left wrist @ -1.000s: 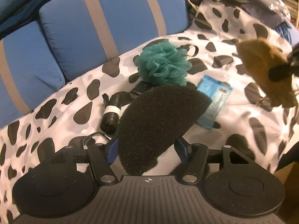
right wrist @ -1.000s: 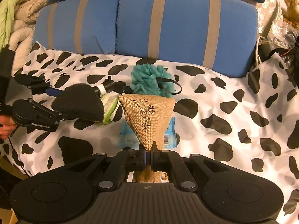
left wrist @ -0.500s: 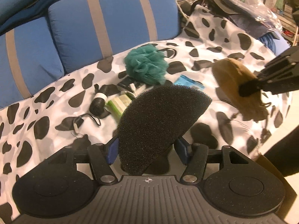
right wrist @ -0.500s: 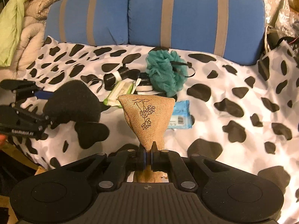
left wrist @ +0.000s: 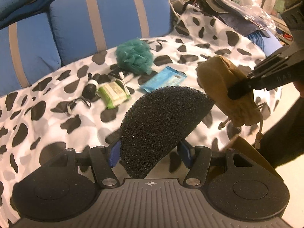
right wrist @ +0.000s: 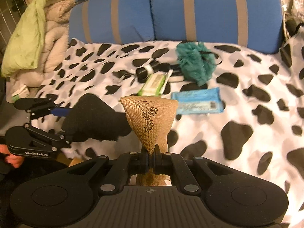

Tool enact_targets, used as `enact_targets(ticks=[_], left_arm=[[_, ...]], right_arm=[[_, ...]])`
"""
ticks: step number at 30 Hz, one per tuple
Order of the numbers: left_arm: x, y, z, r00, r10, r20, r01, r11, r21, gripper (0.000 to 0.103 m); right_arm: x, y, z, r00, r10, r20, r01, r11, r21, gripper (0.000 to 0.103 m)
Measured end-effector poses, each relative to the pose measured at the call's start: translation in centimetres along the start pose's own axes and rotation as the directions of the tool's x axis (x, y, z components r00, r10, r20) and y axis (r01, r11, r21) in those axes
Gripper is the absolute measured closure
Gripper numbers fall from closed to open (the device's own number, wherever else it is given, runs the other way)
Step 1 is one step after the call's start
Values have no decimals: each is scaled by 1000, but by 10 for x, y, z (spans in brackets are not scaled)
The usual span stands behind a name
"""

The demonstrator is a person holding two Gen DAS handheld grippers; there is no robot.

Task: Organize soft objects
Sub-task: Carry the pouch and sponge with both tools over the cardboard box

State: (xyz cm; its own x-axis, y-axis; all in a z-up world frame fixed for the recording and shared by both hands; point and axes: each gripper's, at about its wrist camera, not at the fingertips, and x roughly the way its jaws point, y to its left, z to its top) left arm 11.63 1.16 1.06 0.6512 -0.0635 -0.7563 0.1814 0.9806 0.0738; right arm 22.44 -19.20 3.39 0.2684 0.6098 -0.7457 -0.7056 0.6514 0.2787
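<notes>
My left gripper (left wrist: pixel 150 152) is shut on a black half-round foam sponge (left wrist: pixel 161 121), held off the front edge of the cow-print sheet (left wrist: pixel 47 117). My right gripper (right wrist: pixel 151 152) is shut on the neck of a tan burlap pouch (right wrist: pixel 150 117) with a leaf drawing. In the right wrist view the sponge (right wrist: pixel 95 119) sits just left of the pouch. In the left wrist view the pouch (left wrist: pixel 222 91) hangs at the right. A teal mesh bath pouf (left wrist: pixel 134 57) lies on the sheet near the blue cushions.
On the sheet lie a green wipes pack (left wrist: pixel 114 93), a blue wipes pack (left wrist: pixel 163 79), a black roll with a white band (left wrist: pixel 91 89) and a small black strap (left wrist: pixel 76 102). Blue striped cushions (left wrist: pixel 106 17) stand behind. A cardboard edge (left wrist: pixel 250 153) shows below right. Bedding (right wrist: pixel 34 34) piles at left.
Both grippers have pulled back from the sofa towards the sheet's front edge, each keeping its object. The sponge and the pouch have come closer together. The cardboard edge has come into view.
</notes>
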Motion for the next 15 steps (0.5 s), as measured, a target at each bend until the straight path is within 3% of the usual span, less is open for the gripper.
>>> enact_targets(ticks=[15], left_arm=[[-26,-20,-44,996,-55,-73,54,998,-20,43]], right_arm=[[-8,37,-61,982,101,-159,-102,995,3,96]])
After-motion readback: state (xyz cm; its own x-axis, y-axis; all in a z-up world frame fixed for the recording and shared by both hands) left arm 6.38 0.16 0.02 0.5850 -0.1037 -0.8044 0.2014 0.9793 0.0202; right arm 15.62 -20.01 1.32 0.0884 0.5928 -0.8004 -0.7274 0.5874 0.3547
